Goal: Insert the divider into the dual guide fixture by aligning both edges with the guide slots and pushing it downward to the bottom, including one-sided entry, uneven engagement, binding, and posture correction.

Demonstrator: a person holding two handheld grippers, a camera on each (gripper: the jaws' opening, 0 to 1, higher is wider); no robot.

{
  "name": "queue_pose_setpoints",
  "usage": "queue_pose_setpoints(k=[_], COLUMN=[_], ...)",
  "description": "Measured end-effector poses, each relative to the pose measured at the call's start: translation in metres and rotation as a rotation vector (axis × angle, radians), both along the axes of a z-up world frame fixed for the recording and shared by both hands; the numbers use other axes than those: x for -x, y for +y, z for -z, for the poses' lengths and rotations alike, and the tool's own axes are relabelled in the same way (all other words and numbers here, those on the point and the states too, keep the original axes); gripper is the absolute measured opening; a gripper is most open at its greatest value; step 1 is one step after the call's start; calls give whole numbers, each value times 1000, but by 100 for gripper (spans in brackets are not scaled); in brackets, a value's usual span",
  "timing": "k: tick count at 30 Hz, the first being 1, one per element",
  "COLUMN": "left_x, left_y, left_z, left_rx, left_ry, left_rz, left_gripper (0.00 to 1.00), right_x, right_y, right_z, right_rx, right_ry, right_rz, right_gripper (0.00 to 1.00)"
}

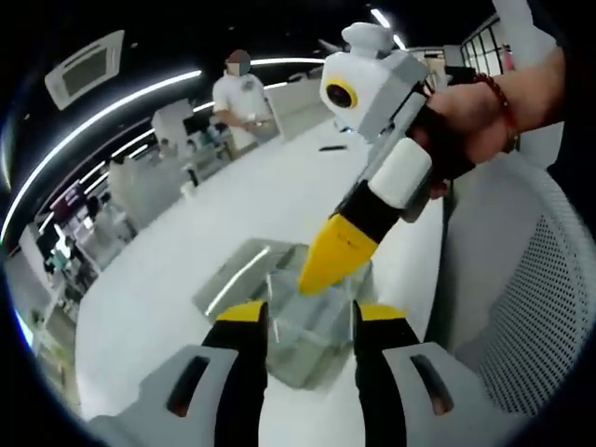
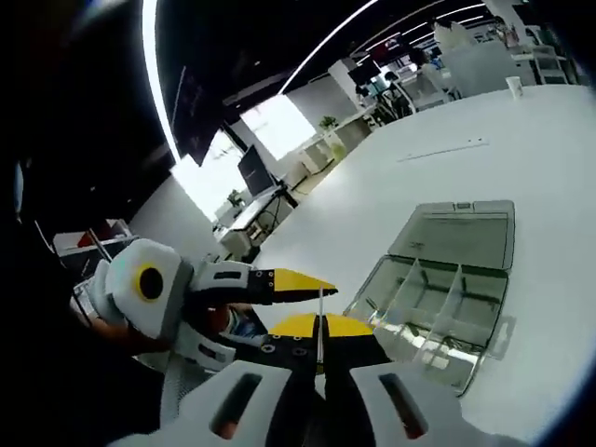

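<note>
A clear plastic fixture box (image 2: 438, 303) with upright partitions lies on the white table, its lid (image 2: 461, 233) folded open behind it. My right gripper (image 2: 321, 328) is shut on a thin clear divider (image 2: 321, 303) that stands edge-on between its yellow jaws, short of the box. In the left gripper view the box (image 1: 303, 340) lies just beyond my open left gripper (image 1: 313, 317). The right gripper (image 1: 326, 265), held by a hand, points down over the box from the upper right. The left gripper (image 2: 293, 279) also comes into the right gripper view from the left.
The white table (image 1: 186, 279) stretches far back, with a person (image 1: 244, 93) standing at its far end. A white mesh chair (image 1: 549, 307) is close on the right. A thin dark strip (image 2: 438, 149) and a paper cup (image 2: 515, 86) lie on the table further off.
</note>
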State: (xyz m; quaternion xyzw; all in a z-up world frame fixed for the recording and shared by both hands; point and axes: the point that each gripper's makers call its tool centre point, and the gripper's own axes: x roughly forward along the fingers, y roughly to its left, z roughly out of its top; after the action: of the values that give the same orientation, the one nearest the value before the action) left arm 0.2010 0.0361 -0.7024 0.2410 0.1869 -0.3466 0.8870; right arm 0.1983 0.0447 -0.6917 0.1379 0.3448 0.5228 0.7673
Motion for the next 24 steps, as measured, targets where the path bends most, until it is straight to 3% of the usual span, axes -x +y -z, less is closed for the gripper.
queue_pose_setpoints(k=[6, 18, 21, 24], left_x=[2, 2, 1, 0], left_y=[0, 4, 5, 6], left_z=[-2, 4, 3, 4], left_rx=[-30, -56, -52, -37], left_ry=[-41, -30, -30, -15], left_rz=[19, 9, -3, -14], left_gripper=[33, 33, 33, 33], right_x=[1, 3, 4, 2], right_y=[-2, -4, -2, -3], right_z=[-1, 3, 1, 3], right_rx=[1, 26, 30, 79], right_ry=[-18, -36, -54, -125], right_rz=[-34, -47, -47, -80], right_gripper=[0, 0, 0, 0])
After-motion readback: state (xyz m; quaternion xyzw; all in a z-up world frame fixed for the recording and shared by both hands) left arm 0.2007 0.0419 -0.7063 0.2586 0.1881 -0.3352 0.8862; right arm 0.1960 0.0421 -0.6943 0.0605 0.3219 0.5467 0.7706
